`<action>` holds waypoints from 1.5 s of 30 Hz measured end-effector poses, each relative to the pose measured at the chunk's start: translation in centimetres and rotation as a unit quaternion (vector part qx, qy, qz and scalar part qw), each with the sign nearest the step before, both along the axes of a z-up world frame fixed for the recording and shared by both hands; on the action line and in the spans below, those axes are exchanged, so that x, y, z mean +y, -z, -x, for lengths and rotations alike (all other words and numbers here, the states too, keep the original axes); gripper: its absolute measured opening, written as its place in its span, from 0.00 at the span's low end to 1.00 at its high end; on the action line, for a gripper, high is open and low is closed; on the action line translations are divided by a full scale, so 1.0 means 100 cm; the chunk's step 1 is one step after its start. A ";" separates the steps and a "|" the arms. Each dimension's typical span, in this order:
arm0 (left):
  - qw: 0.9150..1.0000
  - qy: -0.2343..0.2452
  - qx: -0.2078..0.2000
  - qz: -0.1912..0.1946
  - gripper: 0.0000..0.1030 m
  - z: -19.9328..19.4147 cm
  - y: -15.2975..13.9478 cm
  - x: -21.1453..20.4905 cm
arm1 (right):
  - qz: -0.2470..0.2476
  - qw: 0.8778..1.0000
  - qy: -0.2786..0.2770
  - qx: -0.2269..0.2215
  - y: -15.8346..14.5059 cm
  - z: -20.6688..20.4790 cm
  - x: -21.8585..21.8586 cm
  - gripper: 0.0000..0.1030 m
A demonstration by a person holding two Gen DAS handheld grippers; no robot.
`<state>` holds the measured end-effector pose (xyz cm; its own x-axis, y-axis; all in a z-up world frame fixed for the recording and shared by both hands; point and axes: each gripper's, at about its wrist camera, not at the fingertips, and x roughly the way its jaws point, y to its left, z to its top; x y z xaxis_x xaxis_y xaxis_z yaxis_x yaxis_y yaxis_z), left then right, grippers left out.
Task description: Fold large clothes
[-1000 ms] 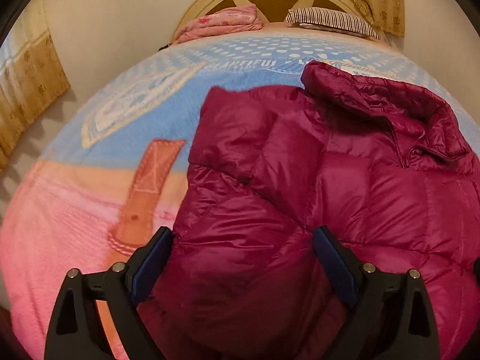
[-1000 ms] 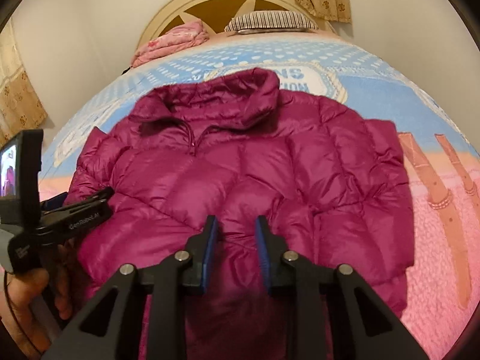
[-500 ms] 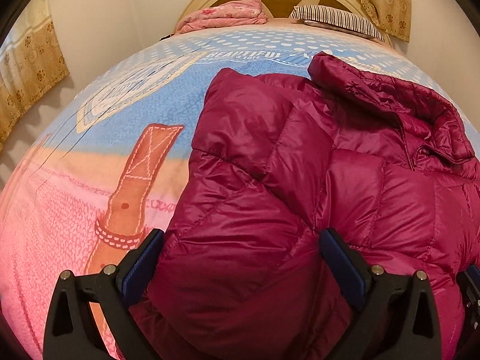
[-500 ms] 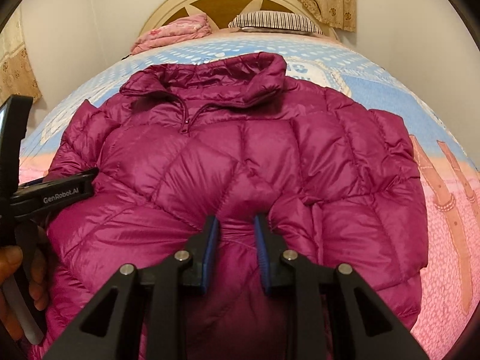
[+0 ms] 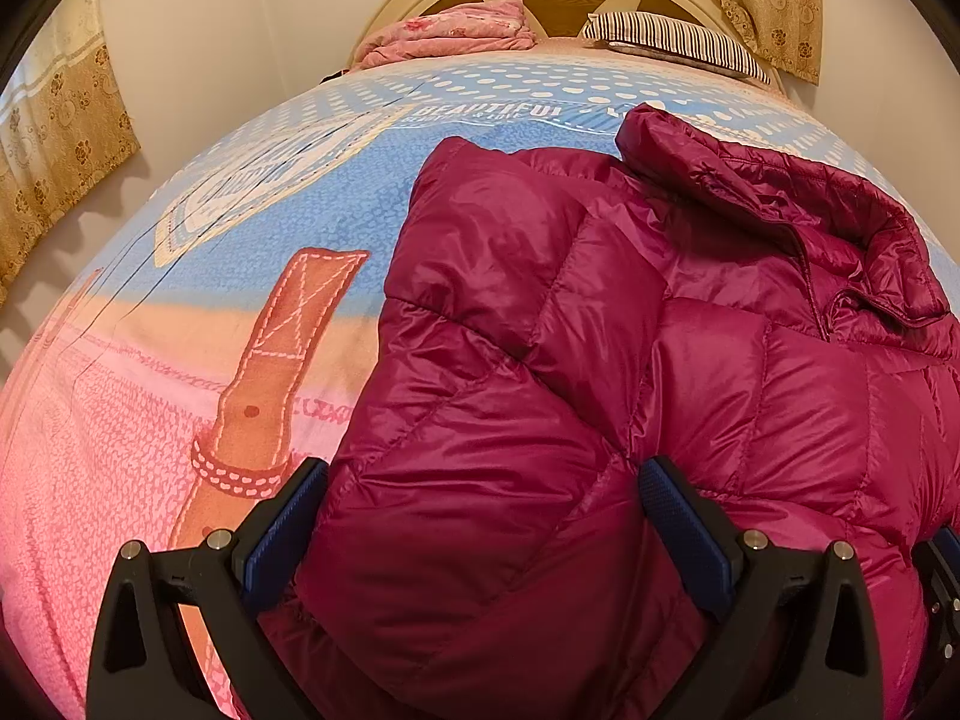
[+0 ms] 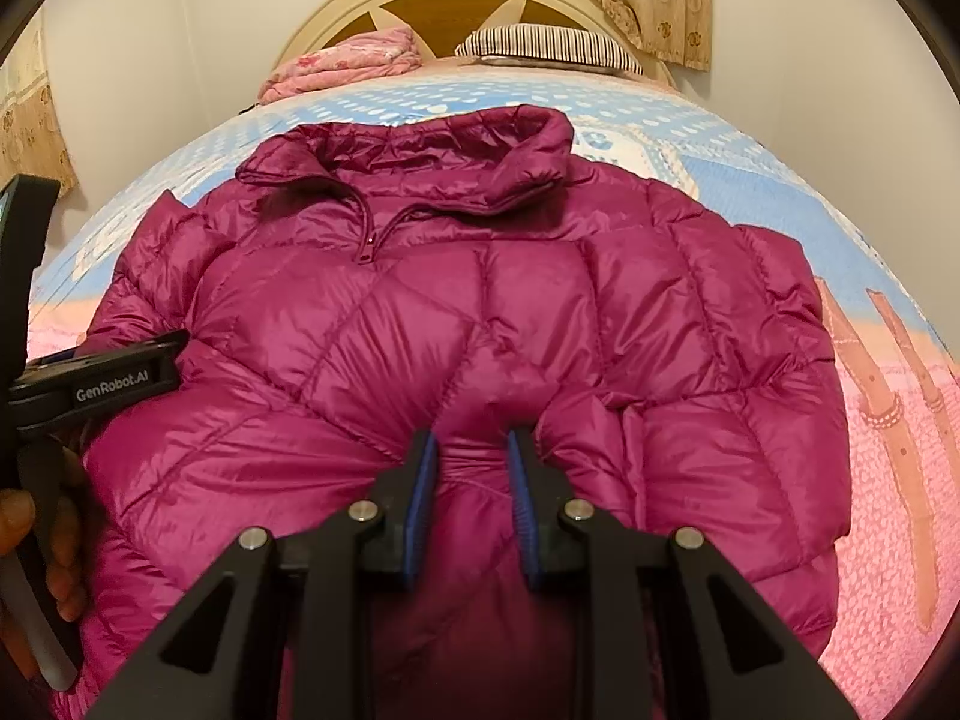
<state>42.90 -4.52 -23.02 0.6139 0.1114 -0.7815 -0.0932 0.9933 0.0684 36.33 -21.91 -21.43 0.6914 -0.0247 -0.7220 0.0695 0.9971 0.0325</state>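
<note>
Jacket [image 6: 480,324] fabric bunches mid-frame in my clamped right gripper [image 6: 471,468]; slick shell may slip; left gripper [image 5: 480,516] gapes wide

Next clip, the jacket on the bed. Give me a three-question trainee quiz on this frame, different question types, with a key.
1. True or false: the jacket lies front up on the bed, collar toward the headboard.
2. Which gripper pinches a fold of the jacket: A) left gripper B) right gripper?
3. Fill in: the striped pillow lies beside a folded ____ blanket.

Key: 1 true. 2 B; the left gripper's jaws stand wide apart over the sleeve. 3 pink.
</note>
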 end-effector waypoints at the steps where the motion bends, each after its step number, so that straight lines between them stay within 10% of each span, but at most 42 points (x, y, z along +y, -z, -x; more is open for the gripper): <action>1: 1.000 0.000 0.000 0.000 0.99 0.000 0.000 0.000 | 0.001 1.000 0.000 0.000 0.000 0.000 0.000 0.25; 16: 1.000 0.006 0.019 0.006 0.99 0.003 -0.008 0.003 | 0.029 0.999 -0.012 0.016 -0.007 -0.001 0.004 0.26; 21: 0.999 0.008 -0.046 0.019 0.99 0.019 -0.062 0.026 | 0.013 0.999 0.013 -0.044 -0.057 0.016 -0.009 0.60; 23: 0.998 0.004 -0.059 0.017 0.99 0.011 -0.073 0.027 | 0.015 0.998 0.029 -0.056 -0.073 0.007 -0.010 0.59; 27: 0.998 -0.022 -0.037 -0.039 0.99 -0.024 -0.056 0.022 | 0.044 0.998 0.029 -0.031 -0.069 -0.028 0.008 0.26; 35: 0.997 -0.031 -0.013 -0.070 0.99 -0.043 -0.005 0.030 | 0.044 0.999 0.014 0.012 -0.003 -0.062 0.016 0.26; 45: 0.998 -0.035 -0.011 -0.041 0.99 -0.043 0.000 0.036 | 0.046 0.999 0.016 0.006 0.000 -0.056 0.013 0.26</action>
<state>47.18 -0.94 -23.06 0.6188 0.2179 -0.7547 -0.1637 0.9754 0.1475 41.94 -20.59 -21.43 0.6808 -0.1136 -0.7236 0.1018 0.9930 -0.0601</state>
